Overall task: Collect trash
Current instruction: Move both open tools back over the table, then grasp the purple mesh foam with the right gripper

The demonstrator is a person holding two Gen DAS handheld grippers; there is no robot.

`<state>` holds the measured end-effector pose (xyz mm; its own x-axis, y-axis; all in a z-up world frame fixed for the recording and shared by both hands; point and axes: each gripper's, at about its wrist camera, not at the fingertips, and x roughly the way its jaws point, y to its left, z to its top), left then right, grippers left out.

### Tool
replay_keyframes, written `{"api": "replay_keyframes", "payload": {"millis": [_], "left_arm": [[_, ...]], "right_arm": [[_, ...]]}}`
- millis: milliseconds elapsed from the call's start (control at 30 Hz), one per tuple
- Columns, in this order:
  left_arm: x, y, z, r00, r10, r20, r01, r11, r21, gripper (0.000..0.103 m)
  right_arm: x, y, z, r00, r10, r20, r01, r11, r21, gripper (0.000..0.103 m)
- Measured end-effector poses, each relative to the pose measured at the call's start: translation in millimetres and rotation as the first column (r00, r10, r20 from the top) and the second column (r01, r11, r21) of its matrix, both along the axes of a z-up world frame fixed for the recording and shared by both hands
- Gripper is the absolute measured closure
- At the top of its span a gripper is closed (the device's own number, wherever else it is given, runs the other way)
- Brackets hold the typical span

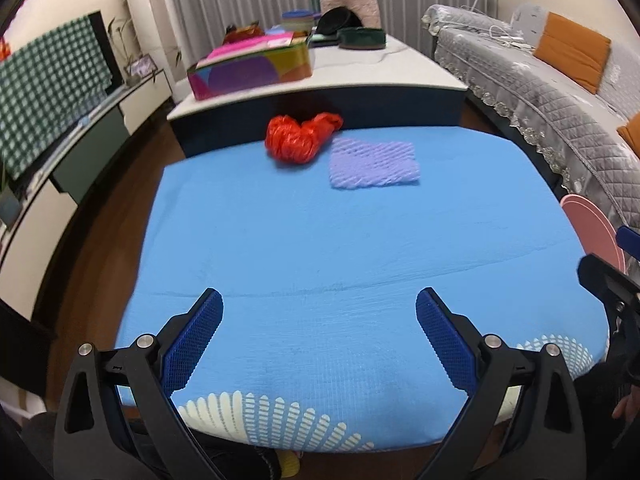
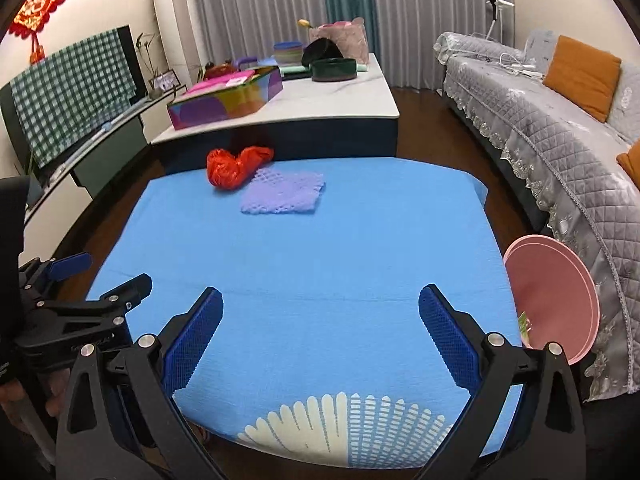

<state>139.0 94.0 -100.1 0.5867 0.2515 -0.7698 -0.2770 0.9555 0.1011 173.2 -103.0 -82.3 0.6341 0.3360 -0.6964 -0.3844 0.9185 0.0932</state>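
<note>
Approaching is the step in hand: both grippers are hovering over the near edge of the blue-covered surface [image 2: 304, 264], nothing collected yet. The pink bin [image 2: 556, 296] is standing just beside its right edge. The lilac foam net [image 2: 284, 192] and red plastic bag [image 2: 232, 168] are lying touching at the far edge, unobstructed. The left gripper [image 1: 319, 340] and right gripper [image 2: 320, 340] are gaping wide, holding nothing; next, one is needing to reach forward.
</note>
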Motion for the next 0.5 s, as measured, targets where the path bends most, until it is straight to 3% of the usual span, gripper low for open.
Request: {"api": "replay_keyframes", "payload": {"millis": [500], "left_arm": [[8,19,-13,0.999,0.043,-0.019,-0.044,0.998,-0.045,0.009]], "right_arm": [[17,23,-18,0.998,0.017,-0.067,-0.018,1.000,-0.007,0.006]]}}
